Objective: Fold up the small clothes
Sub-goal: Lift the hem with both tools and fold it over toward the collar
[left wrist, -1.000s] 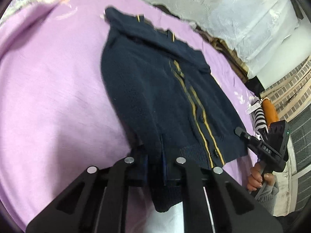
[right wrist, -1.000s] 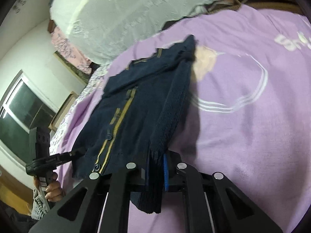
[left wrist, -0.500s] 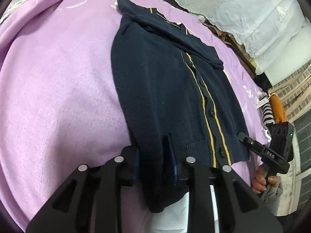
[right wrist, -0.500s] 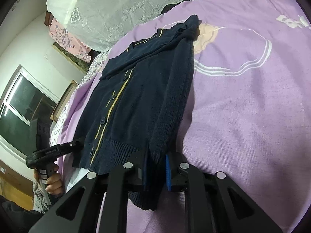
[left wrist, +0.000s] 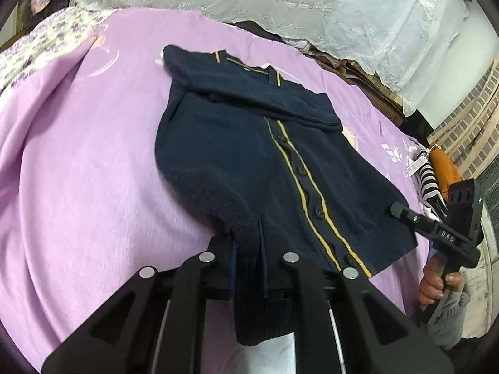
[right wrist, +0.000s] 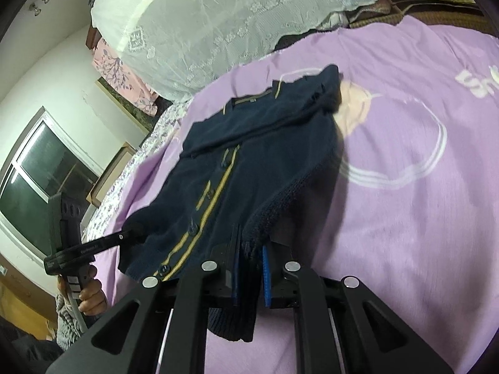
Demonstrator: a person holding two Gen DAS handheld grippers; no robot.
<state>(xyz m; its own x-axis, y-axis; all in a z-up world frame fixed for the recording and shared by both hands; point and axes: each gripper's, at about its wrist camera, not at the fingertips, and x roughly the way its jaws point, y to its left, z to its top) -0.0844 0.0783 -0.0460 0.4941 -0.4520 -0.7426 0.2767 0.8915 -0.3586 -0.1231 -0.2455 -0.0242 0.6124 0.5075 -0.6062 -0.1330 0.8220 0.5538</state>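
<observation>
A navy cardigan (left wrist: 249, 155) with yellow placket stripes lies front up on the purple bedspread (left wrist: 78, 171), one sleeve folded across its chest. My left gripper (left wrist: 248, 243) pinches the hem's left corner, its jaws closing tight on the ribbed knit. The right gripper (left wrist: 396, 210) shows at the opposite hem corner, held by a hand (left wrist: 433, 283). In the right wrist view the right gripper (right wrist: 249, 249) is shut on the cardigan (right wrist: 249, 162) hem's right corner, and cloth hangs below the pads. The left gripper (right wrist: 134, 233) bites the far corner there.
A white lace cover (left wrist: 312, 6) is draped over bedding behind the cardigan. Striped and orange clothes (left wrist: 436, 168) lie at the bed's right edge. A dark window (right wrist: 40, 171) is on the left wall. Bare bedspread (right wrist: 405, 218) stretches to the right of the garment.
Both grippers kept their hold on the hem corners. Half a second ago the cardigan lay flatter; now the hem is raised a little off the bed again.
</observation>
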